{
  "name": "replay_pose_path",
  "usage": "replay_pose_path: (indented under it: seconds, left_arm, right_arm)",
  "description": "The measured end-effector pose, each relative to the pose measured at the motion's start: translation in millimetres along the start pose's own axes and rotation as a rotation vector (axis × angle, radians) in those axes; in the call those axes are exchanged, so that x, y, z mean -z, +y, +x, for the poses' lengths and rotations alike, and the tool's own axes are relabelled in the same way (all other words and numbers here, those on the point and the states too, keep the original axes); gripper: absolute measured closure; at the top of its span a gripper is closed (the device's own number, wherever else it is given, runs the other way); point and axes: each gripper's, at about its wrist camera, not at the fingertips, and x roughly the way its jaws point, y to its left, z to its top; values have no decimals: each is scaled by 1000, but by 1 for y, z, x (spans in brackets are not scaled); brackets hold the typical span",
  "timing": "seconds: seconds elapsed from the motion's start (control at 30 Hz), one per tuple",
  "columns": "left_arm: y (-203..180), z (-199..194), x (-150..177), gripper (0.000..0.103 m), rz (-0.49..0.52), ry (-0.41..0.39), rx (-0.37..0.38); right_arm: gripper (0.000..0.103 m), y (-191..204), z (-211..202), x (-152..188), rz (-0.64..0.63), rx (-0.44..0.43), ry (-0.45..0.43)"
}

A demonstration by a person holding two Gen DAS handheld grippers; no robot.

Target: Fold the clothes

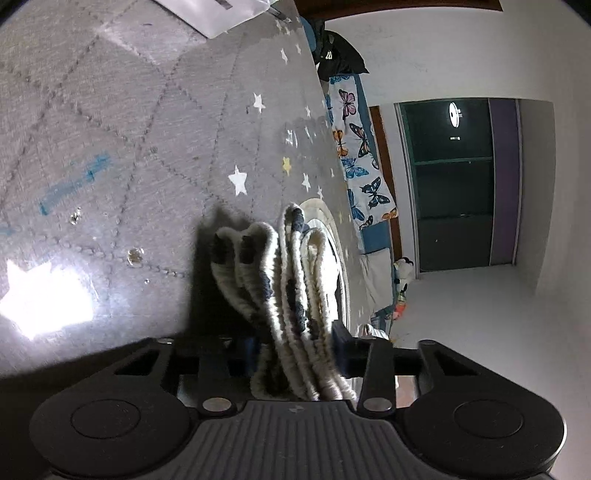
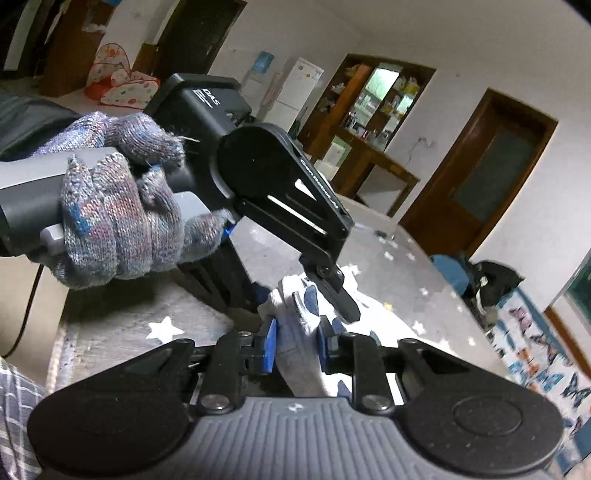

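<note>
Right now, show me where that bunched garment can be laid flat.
Bare grey mat lies between the blue mark and the white paper. Crowded near the left tool, where the garment bunches against the right tool.

a grey quilted table cover with white stars (image 1: 155, 122) fills the left wrist view. a white sheet of paper (image 1: 218, 13) lies at its far edge. beyond the cover hang a butterfly-print cloth (image 1: 356, 155) and a black bag (image 1: 338, 55). farther from the cover stand a brown wooden door (image 2: 487, 181) and a white fridge (image 2: 295, 92).
</note>
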Motion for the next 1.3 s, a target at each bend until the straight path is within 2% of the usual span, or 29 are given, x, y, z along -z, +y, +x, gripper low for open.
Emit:
replay_pose_path:
  seconds: [0.03, 0.27, 0.47, 0.53, 0.63, 0.77, 0.87, 1.03, 1.2, 1.3]
  left_arm:
    - [1, 0, -1, 68, 4, 0, -2]
    - [3, -2, -6, 72, 60, -14, -50]
    - [-4, -5, -8, 72, 129, -17, -98]
    - [-5, -6, -9, 72, 146, -16, -113]
    - [-6, -8, -11, 72, 163, -19, -126]
    - [-7, -11, -13, 72, 183, -24, -141]
    - [-8, -11, -16, 72, 195, -28, -148]
    - [-9, -10, -19, 72, 217, -21, -152]
    - [-13, -9, -20, 72, 242, -19, -165]
    - [-16, -8, -20, 72, 257, -18, -174]
  right_arm:
    - [79, -2, 0, 1, 13, -6, -1]
    - [78, -37, -20, 5, 210, -62, -11]
    - [77, -87, -20, 34, 423, 26, 48]
    - [72, -103, -20, 47, 510, 73, 75]
    - [71, -136, -14, 70, 622, 154, 112]
    - [71, -162, -1, 97, 727, 189, 146]
    - [65, -173, 13, 109, 807, 178, 156]
    - [65, -180, 25, 120, 914, 140, 158]
    - [67, -179, 27, 124, 961, 119, 165]
    - [80, -176, 27, 124, 987, 107, 165]
